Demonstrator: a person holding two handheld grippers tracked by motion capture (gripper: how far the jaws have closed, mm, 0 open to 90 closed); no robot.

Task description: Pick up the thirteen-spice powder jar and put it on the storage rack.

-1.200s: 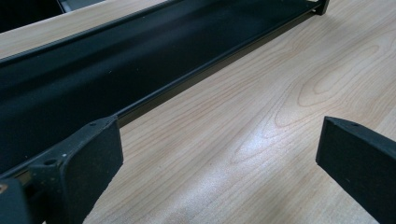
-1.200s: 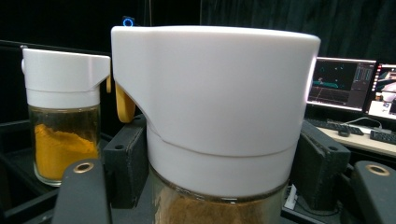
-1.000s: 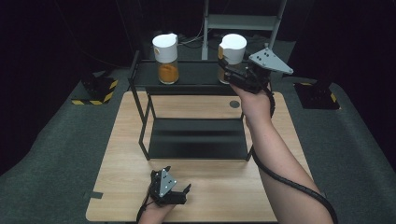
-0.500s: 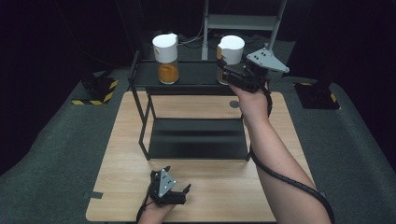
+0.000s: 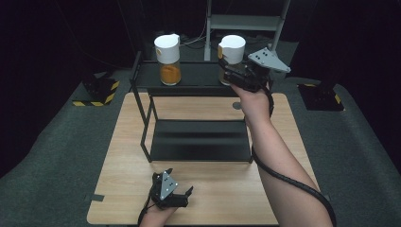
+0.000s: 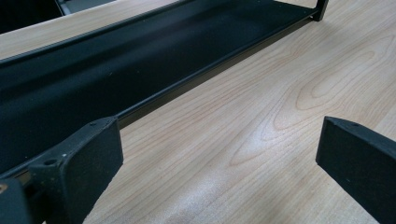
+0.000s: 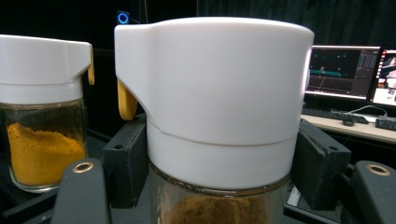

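- A glass spice jar (image 5: 231,59) with a tall white cap stands at the right end of the top shelf of a black metal rack (image 5: 142,90), which sits on a wooden table (image 5: 283,156). Brown powder fills its lower part.
- The right gripper (image 5: 235,72) is closed on this jar: in the right gripper view its two black pads press either side, right where the white cap meets the glass (image 7: 215,200).
- Risk, as a judgement: a grip this high, partly on the cap, may let the jar tilt or slip when lifted, and the cap could come loose.
- A second jar (image 5: 167,59), white-capped with orange powder, stands at the left end of the same shelf, well apart from the first. A sideways swing to the left could still knock it.
- The held jar is near the shelf's right end and its front rail. Dragging it instead of lifting may catch the rail or tip the jar off the edge.
- Open room lies above the shelf and over the bare table to the right and front of the rack; the lower shelf (image 5: 201,139) is bare.
- The left gripper (image 5: 176,195) rests low at the table's near edge, jaws wide apart, holding nothing, well clear of the rack.
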